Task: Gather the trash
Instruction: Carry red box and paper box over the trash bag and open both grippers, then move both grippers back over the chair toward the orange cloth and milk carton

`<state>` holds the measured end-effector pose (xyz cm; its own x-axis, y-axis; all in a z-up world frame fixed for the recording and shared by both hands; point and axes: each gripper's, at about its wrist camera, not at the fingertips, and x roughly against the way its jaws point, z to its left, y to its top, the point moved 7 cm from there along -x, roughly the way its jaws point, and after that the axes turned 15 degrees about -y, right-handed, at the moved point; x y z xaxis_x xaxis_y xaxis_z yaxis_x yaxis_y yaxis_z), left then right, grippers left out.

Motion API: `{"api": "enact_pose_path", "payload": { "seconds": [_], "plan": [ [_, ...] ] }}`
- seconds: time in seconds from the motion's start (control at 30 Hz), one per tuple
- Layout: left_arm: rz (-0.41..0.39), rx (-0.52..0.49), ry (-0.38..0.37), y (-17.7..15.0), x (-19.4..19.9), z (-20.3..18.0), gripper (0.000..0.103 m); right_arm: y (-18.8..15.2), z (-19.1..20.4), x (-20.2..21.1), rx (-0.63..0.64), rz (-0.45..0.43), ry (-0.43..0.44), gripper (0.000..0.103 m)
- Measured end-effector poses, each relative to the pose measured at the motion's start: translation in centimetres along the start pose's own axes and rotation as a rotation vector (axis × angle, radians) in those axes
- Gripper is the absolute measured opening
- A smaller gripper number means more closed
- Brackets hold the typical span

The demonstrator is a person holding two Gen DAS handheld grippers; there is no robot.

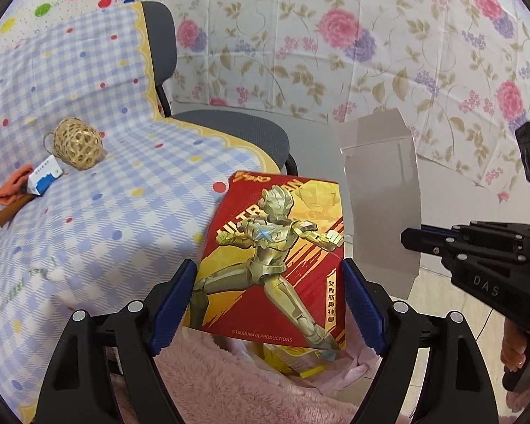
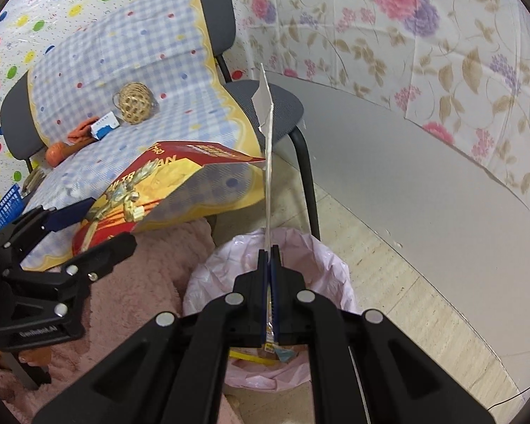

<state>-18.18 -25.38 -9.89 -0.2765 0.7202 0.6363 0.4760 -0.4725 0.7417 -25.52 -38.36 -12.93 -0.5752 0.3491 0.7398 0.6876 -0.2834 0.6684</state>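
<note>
My left gripper (image 1: pixel 268 300) is shut on a red and gold Ultraman toy box (image 1: pixel 275 258), blue pads against its two sides, holding it in the air above a bin lined with a pink bag (image 2: pixel 321 265). The box also shows in the right wrist view (image 2: pixel 180 187). My right gripper (image 2: pixel 269 251) is shut on the box's grey cardboard flap (image 2: pixel 268 162), seen edge-on; the flap faces the left wrist view (image 1: pixel 381 205). The right gripper (image 1: pixel 411 238) shows there too. Yellow trash (image 2: pixel 251 357) lies inside the bin.
A chair covered with a blue checked cloth (image 1: pixel 99 190) holds a woven rattan ball (image 1: pixel 77 143), a small blue and white box (image 1: pixel 44 175) and orange items (image 1: pixel 12 185). A pink fluffy blanket (image 2: pixel 137 275) lies beside the bin. Floral sheeting (image 2: pixel 441 53) lines the wall.
</note>
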Motion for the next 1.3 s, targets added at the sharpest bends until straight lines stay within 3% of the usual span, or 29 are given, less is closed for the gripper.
{"api": "enact_pose_path", "payload": {
  "seconds": [0.17,0.23,0.27,0.63,0.93,1.3],
  "plan": [
    [0.035,0.037,-0.003,-0.2,-1.4,0.6,0.088,-1.1,0.1,-2.6,0.007,0.053,-0.003,0.004],
    [0.039,0.047,0.006,-0.3,-1.4,1.0,0.088,-1.6,0.3,-3.3,0.014,0.078,-0.008,0.025],
    [0.037,0.049,0.008,-0.3,-1.2,1.2,0.088,-1.9,0.3,-3.5,0.013,0.081,-0.015,0.044],
    [-0.06,0.096,0.101,1.0,3.5,4.6,0.088,2.4,-0.7,1.1,-0.019,-0.058,-0.02,0.045],
    [-0.111,0.14,0.222,1.4,7.9,8.6,0.088,5.4,4.9,1.9,0.064,-0.107,0.056,0.045],
    [-0.155,0.24,0.397,0.9,13.5,16.3,0.088,9.7,13.6,1.0,0.178,-0.133,0.175,0.045]
  ]
}}
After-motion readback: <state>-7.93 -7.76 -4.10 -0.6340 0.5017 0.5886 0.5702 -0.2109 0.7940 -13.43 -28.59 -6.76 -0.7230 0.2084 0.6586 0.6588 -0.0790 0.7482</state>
